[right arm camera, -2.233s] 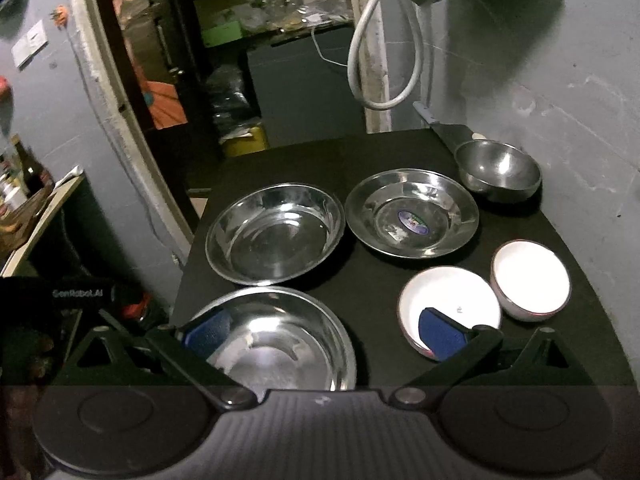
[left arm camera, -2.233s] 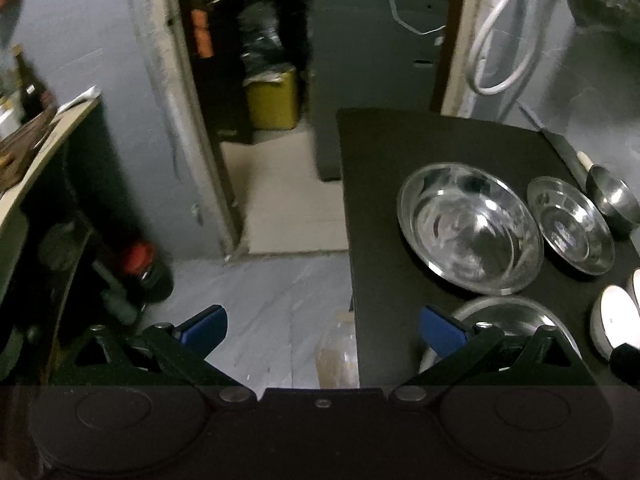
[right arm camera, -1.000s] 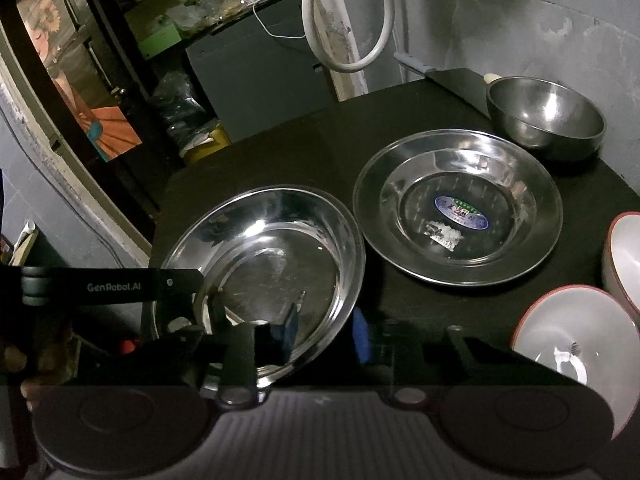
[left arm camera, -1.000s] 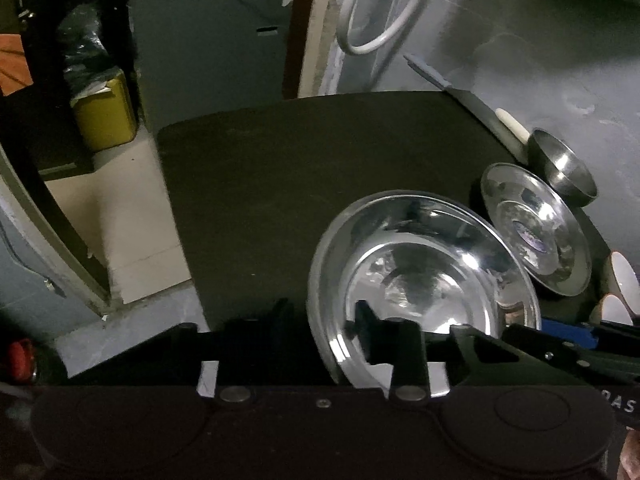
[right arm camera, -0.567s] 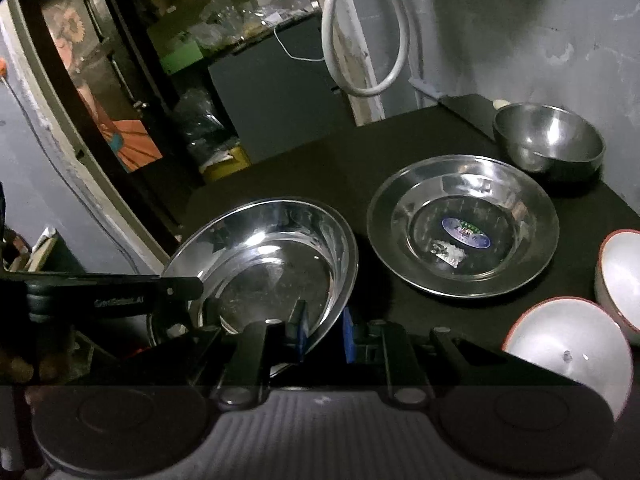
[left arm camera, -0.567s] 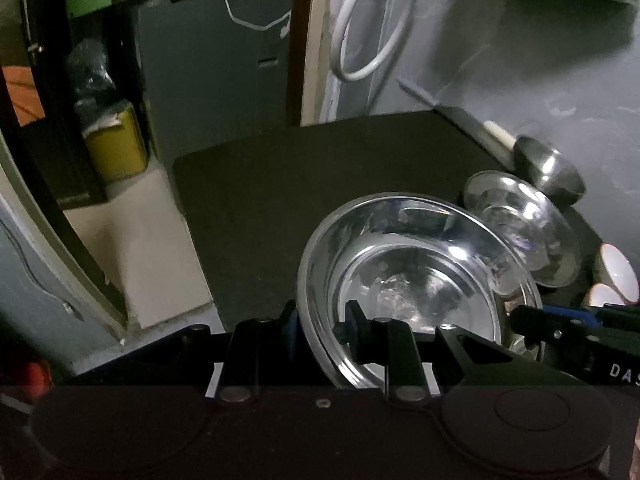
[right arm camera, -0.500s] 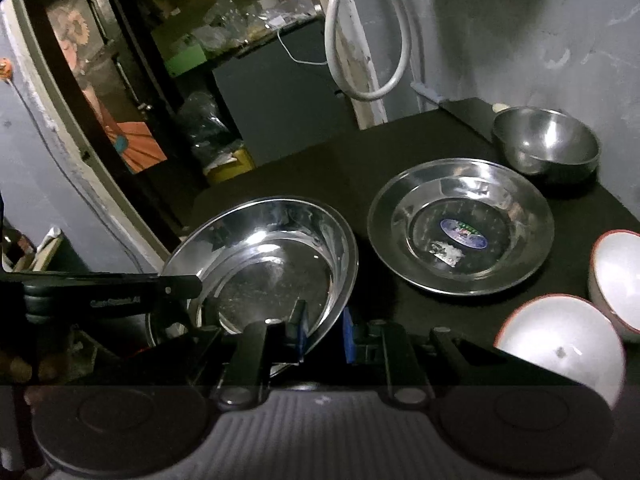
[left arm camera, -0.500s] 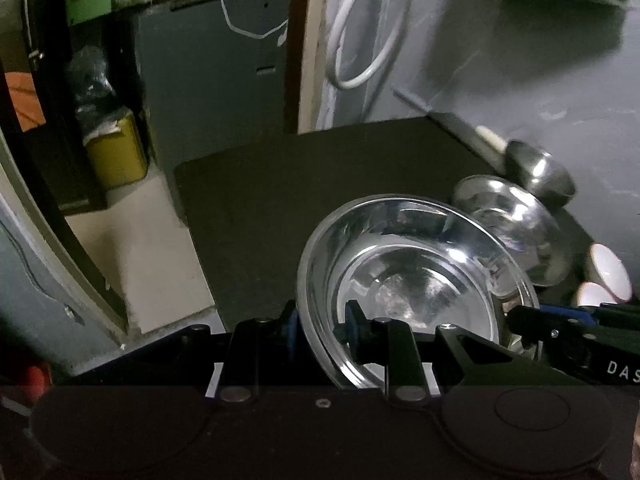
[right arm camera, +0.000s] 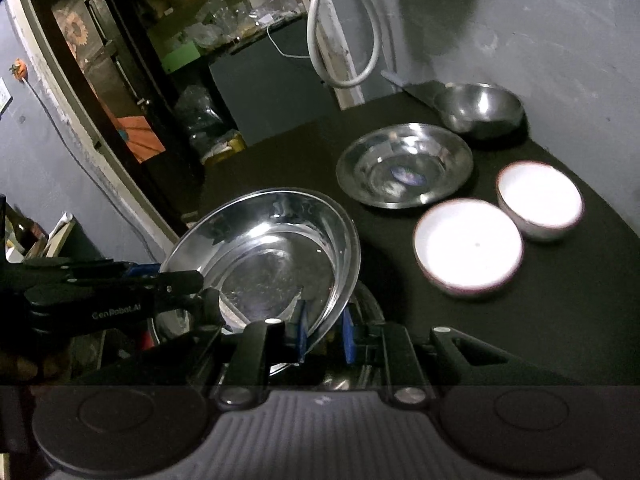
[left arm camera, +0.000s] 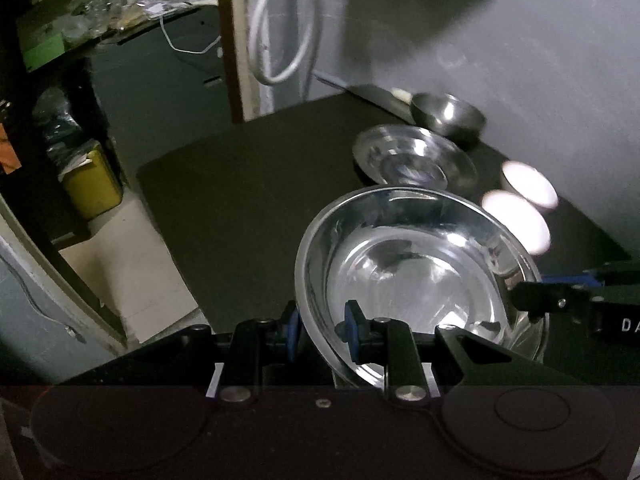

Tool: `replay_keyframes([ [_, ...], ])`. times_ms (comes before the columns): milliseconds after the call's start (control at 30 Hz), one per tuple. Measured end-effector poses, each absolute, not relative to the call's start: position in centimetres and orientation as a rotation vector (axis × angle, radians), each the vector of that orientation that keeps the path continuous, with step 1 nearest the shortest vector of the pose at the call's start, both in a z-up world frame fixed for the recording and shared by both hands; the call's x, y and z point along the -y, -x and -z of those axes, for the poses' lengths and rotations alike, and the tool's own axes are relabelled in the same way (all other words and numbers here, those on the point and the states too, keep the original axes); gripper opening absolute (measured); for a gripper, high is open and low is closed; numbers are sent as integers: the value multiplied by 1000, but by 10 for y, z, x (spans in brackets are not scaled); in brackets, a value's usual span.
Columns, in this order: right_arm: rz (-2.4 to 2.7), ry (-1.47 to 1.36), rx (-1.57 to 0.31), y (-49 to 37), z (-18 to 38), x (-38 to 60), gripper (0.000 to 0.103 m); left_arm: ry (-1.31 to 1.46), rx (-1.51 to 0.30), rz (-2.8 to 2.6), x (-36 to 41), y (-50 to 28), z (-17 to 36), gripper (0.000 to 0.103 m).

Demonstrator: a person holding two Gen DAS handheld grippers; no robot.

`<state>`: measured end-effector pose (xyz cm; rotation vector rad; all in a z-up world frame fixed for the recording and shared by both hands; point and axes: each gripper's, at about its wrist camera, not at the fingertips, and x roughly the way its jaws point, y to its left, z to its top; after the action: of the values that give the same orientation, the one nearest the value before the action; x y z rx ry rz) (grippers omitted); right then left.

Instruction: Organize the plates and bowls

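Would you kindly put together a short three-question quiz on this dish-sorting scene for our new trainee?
1. True or false: both the left hand-held gripper and the right hand-held gripper are shut on the rim of the large steel bowl.
2. How many white bowls stand on the black table?
3. Multiple choice: the steel plate with the sticker lies
A. inside the large steel bowl
B. flat on the table, in front of the small steel bowl
C. on top of a white bowl

Key: 1 true. 2 two: the nearer white bowl and the farther white bowl. 3 B.
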<state>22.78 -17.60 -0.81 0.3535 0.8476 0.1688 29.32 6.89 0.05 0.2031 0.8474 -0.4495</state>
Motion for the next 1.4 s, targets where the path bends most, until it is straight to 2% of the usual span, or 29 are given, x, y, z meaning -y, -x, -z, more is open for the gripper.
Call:
replay_keyframes([
  [267, -128, -328, -895, -207, 13, 170, 21, -308, -879, 467, -60, -267, 9, 26],
  [967, -98, -248, -956, -206, 19, 156, 21, -418, -953, 438, -47, -267, 26, 30],
  [1400, -88, -187, -959, -206, 23, 151, 30, -391, -976, 432, -47, -273, 31, 30],
])
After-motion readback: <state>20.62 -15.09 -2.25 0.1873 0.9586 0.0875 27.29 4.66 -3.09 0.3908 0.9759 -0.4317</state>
